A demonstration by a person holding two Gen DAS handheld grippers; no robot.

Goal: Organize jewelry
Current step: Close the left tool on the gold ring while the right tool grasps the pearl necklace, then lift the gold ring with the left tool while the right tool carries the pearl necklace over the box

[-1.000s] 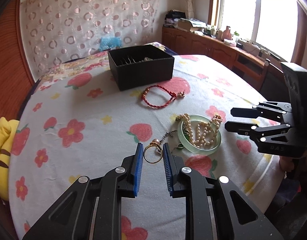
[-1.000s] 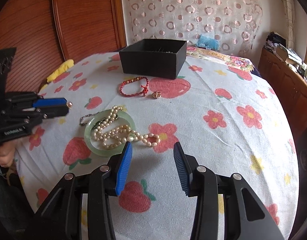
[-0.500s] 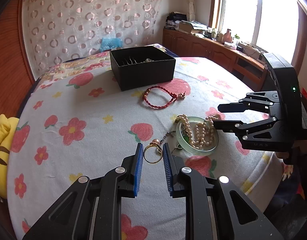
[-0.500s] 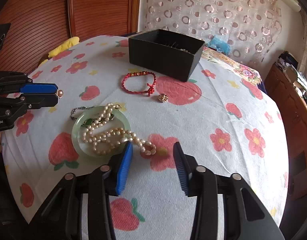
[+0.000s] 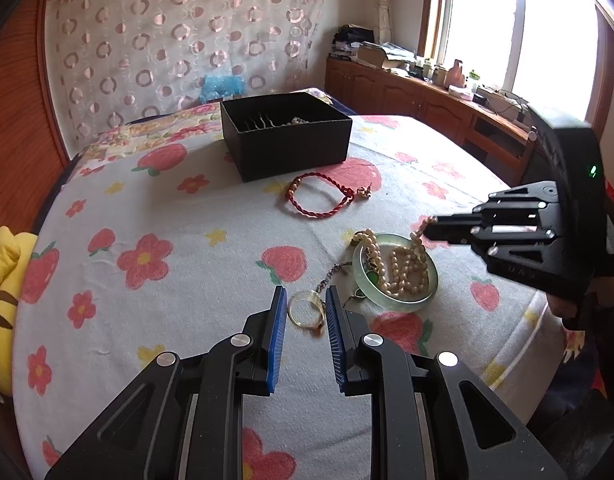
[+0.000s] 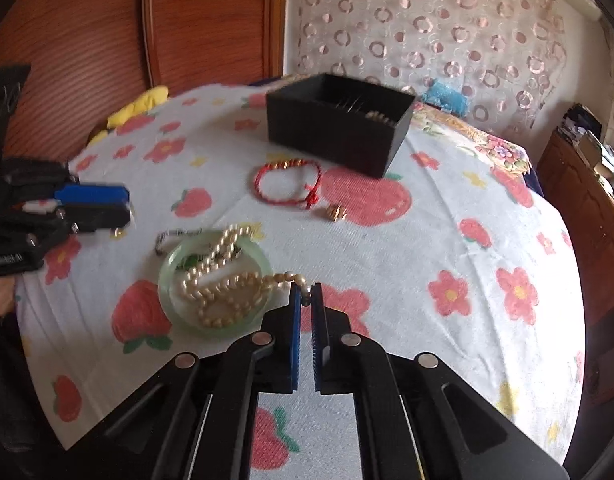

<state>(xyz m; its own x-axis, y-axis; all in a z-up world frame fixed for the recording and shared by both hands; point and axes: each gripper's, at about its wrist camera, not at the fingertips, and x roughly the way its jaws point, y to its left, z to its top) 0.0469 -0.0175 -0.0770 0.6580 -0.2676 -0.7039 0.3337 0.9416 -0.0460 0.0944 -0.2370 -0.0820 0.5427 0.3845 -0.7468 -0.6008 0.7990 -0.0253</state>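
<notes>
My right gripper [image 6: 306, 294] is shut on one end of the pearl necklace [image 6: 227, 292], whose loops lie in and over the green jade bangle [image 6: 175, 280]. In the left wrist view the necklace [image 5: 403, 268] lies on the bangle [image 5: 395, 302], and the right gripper [image 5: 431, 229] pinches its end. My left gripper [image 5: 306, 300] is open, with the gold ring [image 5: 305, 314] lying on the cloth between its pads. The black box [image 5: 285, 136] stands at the back with jewelry inside. A red cord bracelet [image 5: 319, 198] and a small gold charm [image 5: 363, 192] lie before it.
The flowered cloth [image 5: 147, 280] covers a round table. A chain with a green pendant [image 5: 339, 272] lies beside the bangle. A yellow cushion [image 5: 3, 280] is at the left edge. A wooden cabinet [image 5: 427, 104] runs under the window.
My right gripper moved in and shut on the end of the pearl necklace. My left gripper opened wider, and the gold ring now lies lower between its pads on the cloth.
</notes>
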